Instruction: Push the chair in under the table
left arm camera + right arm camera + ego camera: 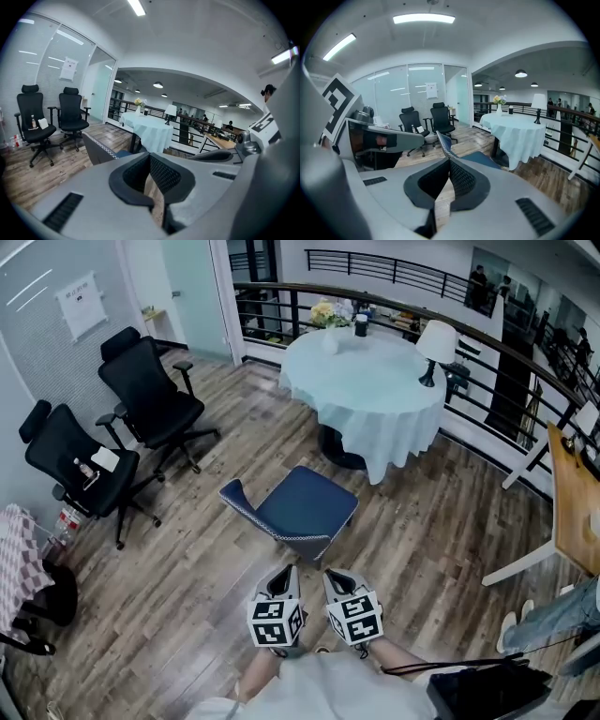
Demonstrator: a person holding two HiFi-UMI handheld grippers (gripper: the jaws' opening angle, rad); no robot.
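I read the left hand-held gripper and right hand-held gripper pressed together, empty, near the chair; likely light, stiff, slides easily, so push its backrest toward the surface beyond.

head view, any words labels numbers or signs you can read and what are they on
No text is readable.
Paper notice on the glass wall: print too small to read.
White card on an office chair: blurred.
Marker cubes: square patterns only, no letters.
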